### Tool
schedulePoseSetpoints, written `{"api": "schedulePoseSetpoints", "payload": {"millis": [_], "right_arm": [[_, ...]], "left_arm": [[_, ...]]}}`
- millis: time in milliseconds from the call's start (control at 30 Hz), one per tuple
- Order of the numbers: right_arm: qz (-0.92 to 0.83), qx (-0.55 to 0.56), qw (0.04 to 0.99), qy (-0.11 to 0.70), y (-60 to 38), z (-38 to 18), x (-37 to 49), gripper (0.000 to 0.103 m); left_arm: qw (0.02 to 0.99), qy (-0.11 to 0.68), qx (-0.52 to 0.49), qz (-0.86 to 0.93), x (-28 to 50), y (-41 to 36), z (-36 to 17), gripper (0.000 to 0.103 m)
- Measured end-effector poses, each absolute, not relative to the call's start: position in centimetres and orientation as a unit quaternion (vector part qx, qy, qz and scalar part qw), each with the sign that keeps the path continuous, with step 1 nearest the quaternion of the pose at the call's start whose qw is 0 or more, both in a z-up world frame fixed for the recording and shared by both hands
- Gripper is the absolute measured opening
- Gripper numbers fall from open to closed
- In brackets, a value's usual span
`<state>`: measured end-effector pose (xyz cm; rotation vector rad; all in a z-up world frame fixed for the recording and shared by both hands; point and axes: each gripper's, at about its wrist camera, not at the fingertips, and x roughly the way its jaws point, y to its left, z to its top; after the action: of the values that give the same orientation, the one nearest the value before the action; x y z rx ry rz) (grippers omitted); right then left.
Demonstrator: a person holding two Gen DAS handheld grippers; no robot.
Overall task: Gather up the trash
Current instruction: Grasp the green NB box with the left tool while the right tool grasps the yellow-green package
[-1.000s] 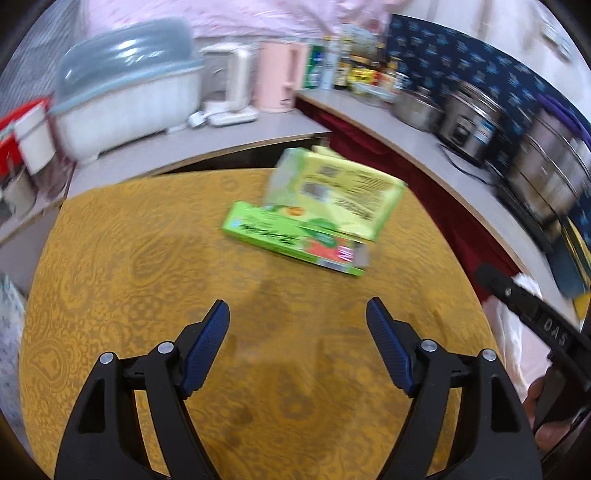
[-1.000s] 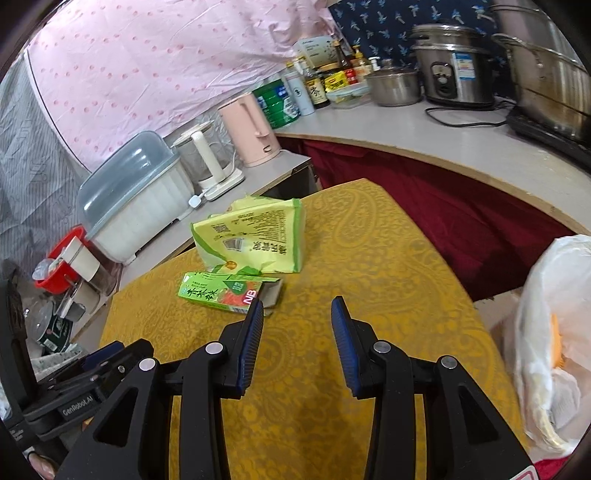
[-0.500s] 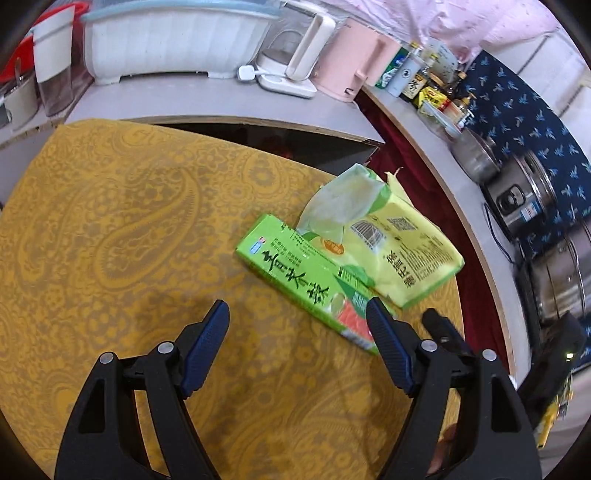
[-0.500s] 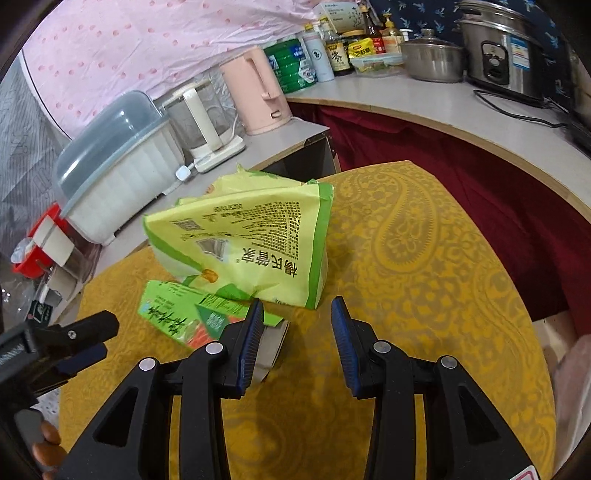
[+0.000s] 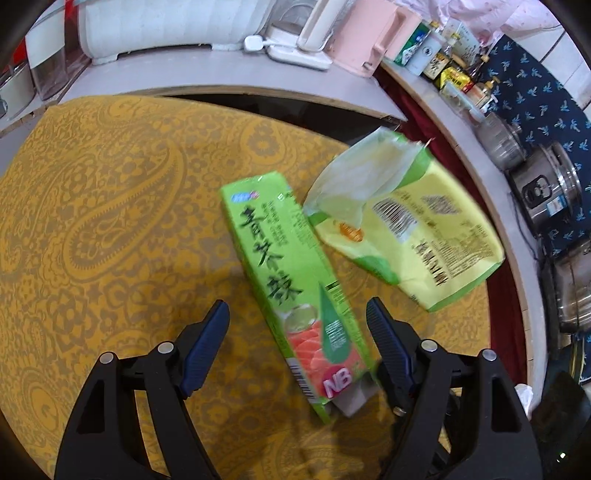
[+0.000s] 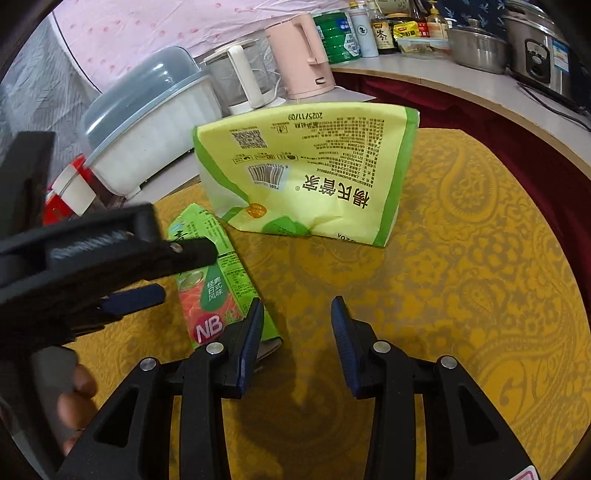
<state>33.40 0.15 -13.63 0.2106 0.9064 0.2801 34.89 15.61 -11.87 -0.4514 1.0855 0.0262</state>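
Now green carton (image 5: 295,280) lies between left claw's (image 5: 297,325) spread jaws.

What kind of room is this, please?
Most likely a home kitchen or dining corner. A counter behind the table holds a pink electric kettle, sauce bottles and a rice cooker. The table itself wears a yellow patterned cloth.

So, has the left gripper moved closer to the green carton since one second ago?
Yes. The left gripper has come forward and down over the yellow tablecloth; the green carton, earlier far ahead, now lies between its open fingers.
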Motion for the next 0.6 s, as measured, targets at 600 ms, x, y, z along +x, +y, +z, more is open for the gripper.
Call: {"api": "schedulePoseSetpoints", "payload": {"millis": [600], "right_arm": [[0.093,0.129,0.900,0.405,-4.3,-12.4,41.4,0.015]], "left_arm": [[0.841,0.506,-0.189,-0.014,35.5,13.2,-12.3,0.033]]}}
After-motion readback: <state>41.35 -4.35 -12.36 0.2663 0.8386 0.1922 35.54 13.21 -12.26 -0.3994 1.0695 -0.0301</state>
